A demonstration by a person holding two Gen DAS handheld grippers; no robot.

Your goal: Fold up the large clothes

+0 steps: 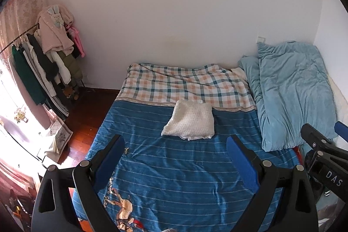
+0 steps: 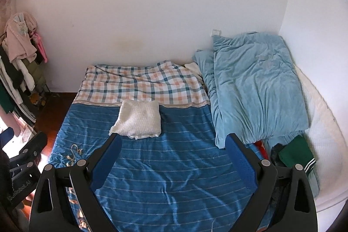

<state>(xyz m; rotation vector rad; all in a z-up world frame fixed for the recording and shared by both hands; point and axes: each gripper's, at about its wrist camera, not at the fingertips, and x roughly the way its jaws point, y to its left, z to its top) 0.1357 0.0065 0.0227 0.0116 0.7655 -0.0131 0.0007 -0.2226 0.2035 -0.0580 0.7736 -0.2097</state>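
Observation:
A white fluffy garment lies folded into a square on the blue striped bedspread, close to the checked blanket. My left gripper hovers above the bed on the near side of it, open, with nothing between its blue pads. My right gripper is also open and empty, held beside the left one; its black frame shows at the right edge of the left wrist view. A green garment with white stripes lies at the bed's right side.
A checked blanket covers the far end of the bed. A light blue duvet is piled along the right, against the wall. A rack of hanging clothes stands at the left over a wooden floor.

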